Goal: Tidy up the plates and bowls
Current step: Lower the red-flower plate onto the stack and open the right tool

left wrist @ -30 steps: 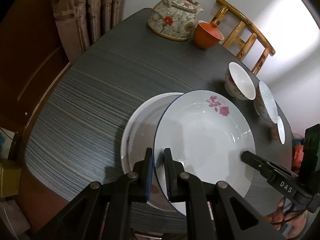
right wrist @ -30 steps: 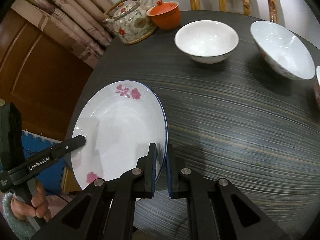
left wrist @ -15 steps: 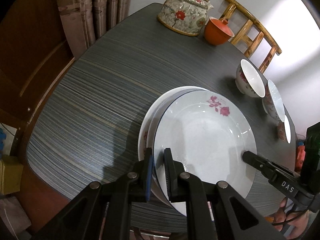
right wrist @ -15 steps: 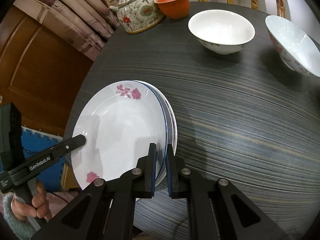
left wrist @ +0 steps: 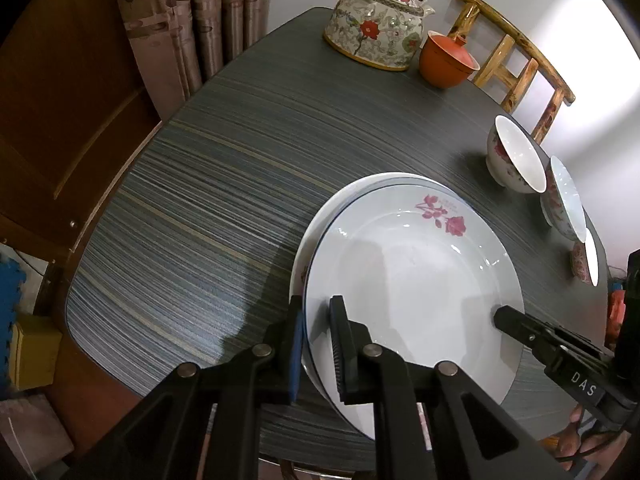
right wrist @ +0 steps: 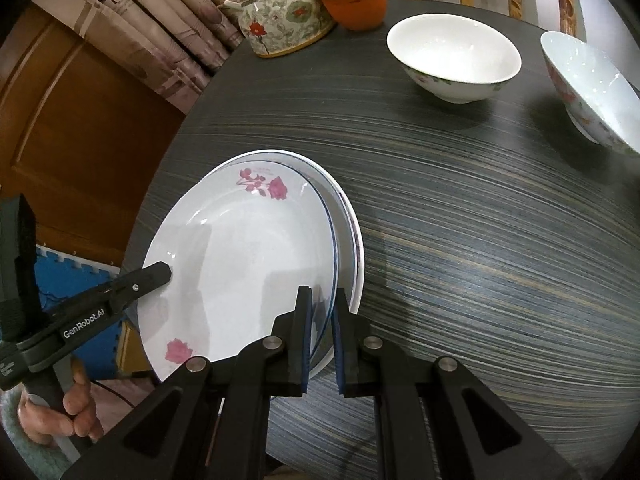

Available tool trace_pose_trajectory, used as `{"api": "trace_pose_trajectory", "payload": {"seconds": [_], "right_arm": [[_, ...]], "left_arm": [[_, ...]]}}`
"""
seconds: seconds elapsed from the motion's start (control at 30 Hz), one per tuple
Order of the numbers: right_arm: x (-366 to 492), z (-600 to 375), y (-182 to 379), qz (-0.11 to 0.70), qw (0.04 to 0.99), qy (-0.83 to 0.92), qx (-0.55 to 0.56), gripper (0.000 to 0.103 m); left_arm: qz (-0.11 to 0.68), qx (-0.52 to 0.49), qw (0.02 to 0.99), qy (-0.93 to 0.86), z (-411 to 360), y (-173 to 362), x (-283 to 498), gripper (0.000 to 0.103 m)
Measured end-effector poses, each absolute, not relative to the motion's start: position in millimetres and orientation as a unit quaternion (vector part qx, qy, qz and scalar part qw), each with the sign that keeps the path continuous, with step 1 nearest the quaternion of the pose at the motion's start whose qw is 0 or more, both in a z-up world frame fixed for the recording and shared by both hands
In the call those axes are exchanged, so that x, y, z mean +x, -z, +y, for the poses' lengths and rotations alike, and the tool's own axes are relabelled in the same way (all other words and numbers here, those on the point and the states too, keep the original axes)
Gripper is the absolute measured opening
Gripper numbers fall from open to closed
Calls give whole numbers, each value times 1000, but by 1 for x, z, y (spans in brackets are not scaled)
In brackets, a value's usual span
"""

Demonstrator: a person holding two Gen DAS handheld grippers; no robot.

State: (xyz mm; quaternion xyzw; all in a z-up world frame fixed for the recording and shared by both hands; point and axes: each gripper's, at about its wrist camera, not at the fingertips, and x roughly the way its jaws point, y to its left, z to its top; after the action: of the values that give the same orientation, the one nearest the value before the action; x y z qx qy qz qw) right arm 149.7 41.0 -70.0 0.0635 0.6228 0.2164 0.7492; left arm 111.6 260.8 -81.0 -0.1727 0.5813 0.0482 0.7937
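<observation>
A white rose-patterned plate [left wrist: 416,276] is held by both grippers over a second white plate [left wrist: 316,224] on the dark table. My left gripper [left wrist: 316,328] is shut on the top plate's near rim. My right gripper [right wrist: 322,320] is shut on the opposite rim of the top plate [right wrist: 248,252]; the lower plate [right wrist: 352,240] shows beyond it. The top plate nearly covers the lower one; I cannot tell if they touch. Three white floral bowls [left wrist: 514,160] stand in a row at the right; two of the bowls [right wrist: 454,56] show in the right wrist view.
A floral teapot [left wrist: 376,26] and an orange lidded cup [left wrist: 446,58] stand at the table's far edge. A wooden chair [left wrist: 516,60] is behind them. Curtains [left wrist: 192,20] and a wooden door are at the left. The table's edge [left wrist: 96,340] runs close to the plates.
The held plate has moved left over the lower plate, which now shows only as a thin crescent. Both grippers stay shut on its rim.
</observation>
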Motion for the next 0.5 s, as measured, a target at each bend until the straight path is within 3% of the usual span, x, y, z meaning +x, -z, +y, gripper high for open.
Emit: {"api": "trace_pose_trajectory", "payload": {"seconds": [0.5], "right_arm": [[154, 46, 71, 627, 749, -209, 57, 12]], "left_arm": [[583, -153, 796, -58, 256, 81, 116, 14]]}}
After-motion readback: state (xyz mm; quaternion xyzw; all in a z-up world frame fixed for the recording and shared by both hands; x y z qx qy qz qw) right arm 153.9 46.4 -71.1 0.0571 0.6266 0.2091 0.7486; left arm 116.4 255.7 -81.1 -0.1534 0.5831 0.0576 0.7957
